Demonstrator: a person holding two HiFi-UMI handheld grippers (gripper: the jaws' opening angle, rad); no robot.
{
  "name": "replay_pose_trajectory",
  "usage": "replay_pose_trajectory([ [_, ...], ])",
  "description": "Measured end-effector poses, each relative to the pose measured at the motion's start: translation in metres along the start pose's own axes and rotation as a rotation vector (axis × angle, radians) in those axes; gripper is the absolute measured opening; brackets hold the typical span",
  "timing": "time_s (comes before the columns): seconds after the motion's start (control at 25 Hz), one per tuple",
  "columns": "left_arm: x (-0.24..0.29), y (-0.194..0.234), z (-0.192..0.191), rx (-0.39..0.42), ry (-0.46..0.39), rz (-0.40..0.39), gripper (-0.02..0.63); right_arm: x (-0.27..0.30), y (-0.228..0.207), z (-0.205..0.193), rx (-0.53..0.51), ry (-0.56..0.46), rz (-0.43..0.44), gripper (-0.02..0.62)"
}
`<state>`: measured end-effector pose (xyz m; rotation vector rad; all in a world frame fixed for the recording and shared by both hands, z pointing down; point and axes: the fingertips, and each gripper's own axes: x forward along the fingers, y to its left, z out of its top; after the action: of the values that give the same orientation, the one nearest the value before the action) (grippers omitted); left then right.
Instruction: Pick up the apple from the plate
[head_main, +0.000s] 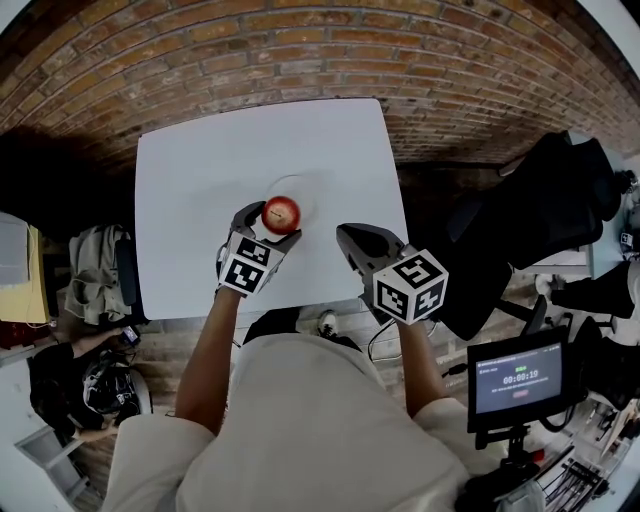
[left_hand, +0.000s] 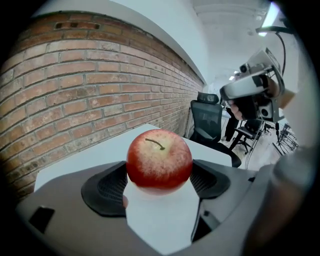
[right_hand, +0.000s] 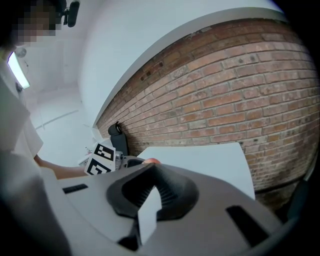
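1. Head view: a white table fills the centre of the frame, with a brick wall above it. A pale plate sits mid-table, and the red apple is at the plate's lower edge. The left tool reaches up from the lower left, with one jaw on each side of the apple. The right tool hangs at centre right, over the table's lower right part and apart from the apple. From here I cannot tell whether the apple rests on the plate or is just clear of it.
2. Left gripper view: the apple fills the centre, stem up, pressed between two dark ribbed pads. The left tool is clenched on it. The surface below is white, and the plate's rim cannot be picked out against the table. The grasp looks made. The next move is probably a straight lift with a steady squeeze, so the round fruit does not roll out.
3. Right gripper view: the right tool has its jaws meeting at the tips, with only a thin wedge of white table showing between them. It holds nothing. At centre left a slip of red apple peeks over the jaw. The plate is hidden behind the tool's body.
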<state>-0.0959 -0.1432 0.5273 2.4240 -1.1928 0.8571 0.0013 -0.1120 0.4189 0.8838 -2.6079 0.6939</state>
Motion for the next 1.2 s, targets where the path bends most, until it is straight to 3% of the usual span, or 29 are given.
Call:
replay_pose_trajectory([
  [0.68,-0.038,0.001,0.044,0.036,-0.109,0.051,0.394,-0.008,0.008,0.027,-0.071,-0.053,0.011,0.003],
  [1.2,-0.087,0.002,0.073,0.061,-0.215,0.151,0.394,-0.005,0.024,0.046,-0.141,-0.059,0.031,0.003],
])
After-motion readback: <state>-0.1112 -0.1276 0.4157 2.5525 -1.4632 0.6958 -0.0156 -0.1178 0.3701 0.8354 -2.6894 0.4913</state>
